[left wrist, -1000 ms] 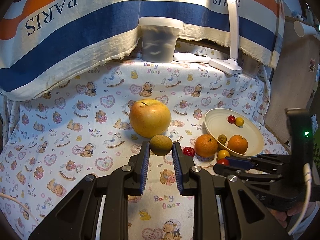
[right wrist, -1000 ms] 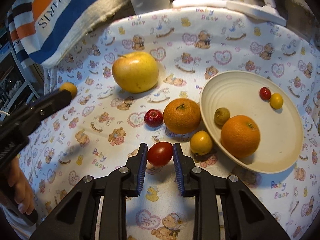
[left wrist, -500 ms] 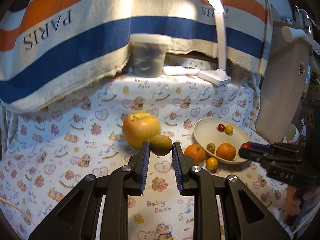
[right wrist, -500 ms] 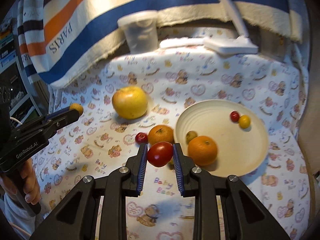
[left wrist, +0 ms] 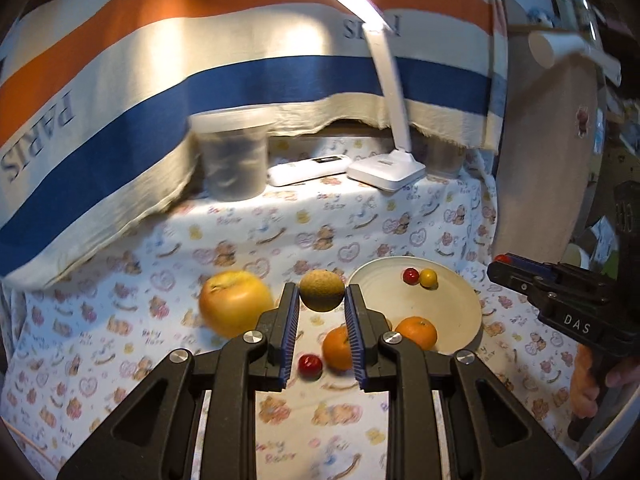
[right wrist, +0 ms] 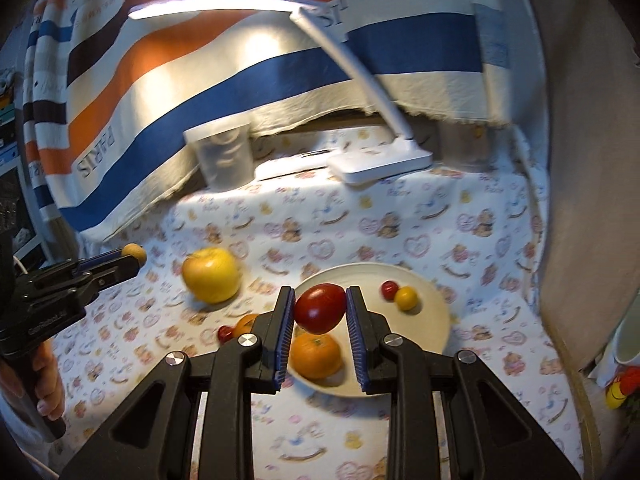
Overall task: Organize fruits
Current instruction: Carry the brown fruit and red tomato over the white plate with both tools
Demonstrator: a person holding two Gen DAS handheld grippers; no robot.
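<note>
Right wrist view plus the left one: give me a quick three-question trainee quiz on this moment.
1. True or false: the right tool is shut on a red tomato.
2. What does the left tool hold: A apple, B brownish-green fruit, C orange?
3. Which two small fruits sit together at the far side of the plate?

Key: 1 true. 2 B, the brownish-green fruit. 3 the small red one and the small yellow one.
</note>
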